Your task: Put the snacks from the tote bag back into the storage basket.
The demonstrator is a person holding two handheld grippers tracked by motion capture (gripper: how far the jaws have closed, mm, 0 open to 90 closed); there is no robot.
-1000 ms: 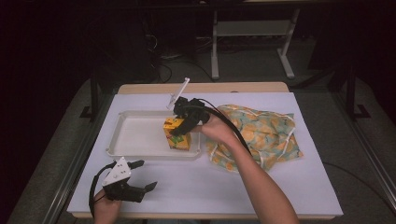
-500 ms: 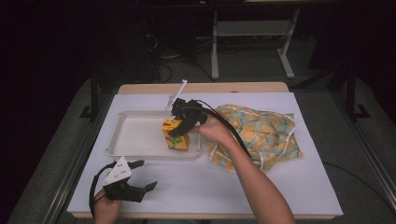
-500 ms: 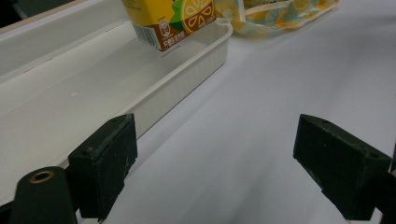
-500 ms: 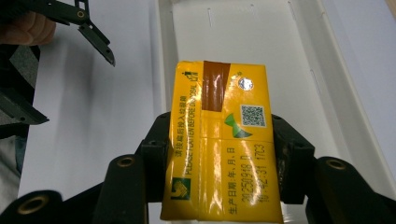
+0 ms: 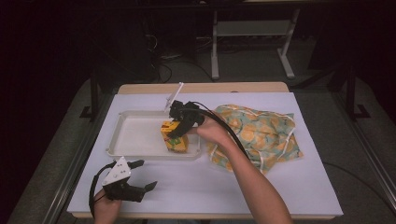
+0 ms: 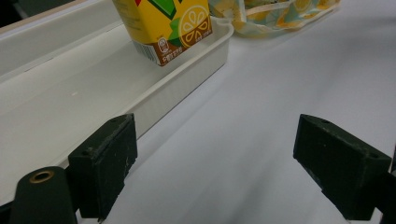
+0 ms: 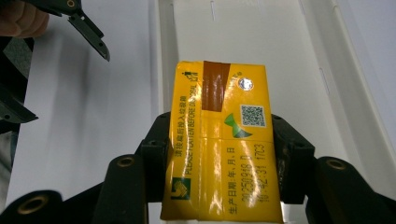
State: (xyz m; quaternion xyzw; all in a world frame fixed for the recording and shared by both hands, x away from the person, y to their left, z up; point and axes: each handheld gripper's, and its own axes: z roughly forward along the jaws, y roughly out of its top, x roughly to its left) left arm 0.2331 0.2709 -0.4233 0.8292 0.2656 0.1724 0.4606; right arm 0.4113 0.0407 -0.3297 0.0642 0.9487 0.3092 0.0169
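Barely anything shifts over this last second: my right gripper keeps its jaws clamped on the two sides of the yellow lemon-tea carton, and the carton sits at the same right end of the white tray, just beside the near rim. From the left gripper view its base looks to be touching the tray floor, though I can't be sure it bears its full weight there. I read that as the carton placed or nearly so, with only the release left. My left gripper stays parked on the white table cover near the tray's near edge, jaws wide apart and empty. The orange-print drawstring bag lies to the right of the tray.
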